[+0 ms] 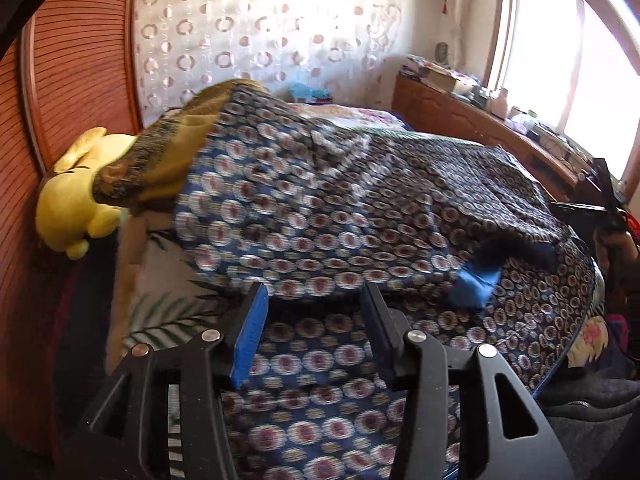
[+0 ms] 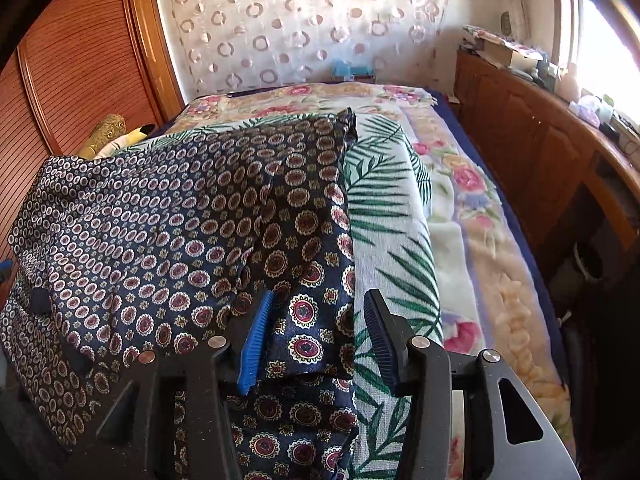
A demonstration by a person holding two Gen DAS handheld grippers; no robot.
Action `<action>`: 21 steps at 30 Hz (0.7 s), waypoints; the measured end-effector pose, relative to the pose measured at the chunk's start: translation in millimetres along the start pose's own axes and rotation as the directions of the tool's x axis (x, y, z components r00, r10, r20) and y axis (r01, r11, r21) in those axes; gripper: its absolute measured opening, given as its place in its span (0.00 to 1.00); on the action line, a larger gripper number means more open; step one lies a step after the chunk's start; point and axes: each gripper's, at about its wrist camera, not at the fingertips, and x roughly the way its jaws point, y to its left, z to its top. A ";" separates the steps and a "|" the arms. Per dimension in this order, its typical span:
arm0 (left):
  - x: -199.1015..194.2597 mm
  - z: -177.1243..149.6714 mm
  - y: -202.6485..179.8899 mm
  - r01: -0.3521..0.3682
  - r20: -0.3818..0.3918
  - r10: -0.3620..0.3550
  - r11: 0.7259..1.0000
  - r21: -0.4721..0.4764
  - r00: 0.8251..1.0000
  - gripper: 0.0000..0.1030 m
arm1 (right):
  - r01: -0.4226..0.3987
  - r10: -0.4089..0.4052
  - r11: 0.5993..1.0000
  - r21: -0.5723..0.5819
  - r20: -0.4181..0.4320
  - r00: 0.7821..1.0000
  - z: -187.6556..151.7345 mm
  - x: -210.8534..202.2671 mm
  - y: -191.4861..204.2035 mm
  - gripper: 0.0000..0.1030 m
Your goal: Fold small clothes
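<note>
Patterned navy garment (image 2: 168, 216) lies spread on bed (image 2: 472, 216), over leaf-print blanket (image 2: 392, 216). Cloth looks thin, light, floppy, maybe slippery; best pinched at hem or corner. Left hand-held gripper (image 1: 312, 320) half spread, nothing pinched, cloth lying beneath. Right hand-held gripper (image 2: 320, 332) half spread astride garment edge, not pressing it.

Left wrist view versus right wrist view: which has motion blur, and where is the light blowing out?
Left wrist view: the patterned garment is smeared by motion, and the window is blown out white. Right wrist view: the garment print is crisp, with glare only at the window edge.
</note>
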 end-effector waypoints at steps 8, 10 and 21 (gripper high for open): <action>15.8 0.6 -24.0 0.055 -0.040 -0.054 0.998 0.017 0.998 0.48 | 0.006 -0.006 1.000 -0.015 -0.005 1.000 -4.0 4.3 2.7 0.47; 16.7 0.9 -29.7 0.067 -0.044 -0.065 0.997 0.031 0.997 0.48 | 0.007 -0.007 1.000 -0.019 -0.008 1.000 -4.9 6.2 2.9 0.47; 36.7 5.1 -53.9 0.113 -0.099 -0.107 0.992 0.059 0.989 0.48 | 0.011 -0.011 1.000 -0.020 -0.001 1.000 -5.3 6.3 2.7 0.47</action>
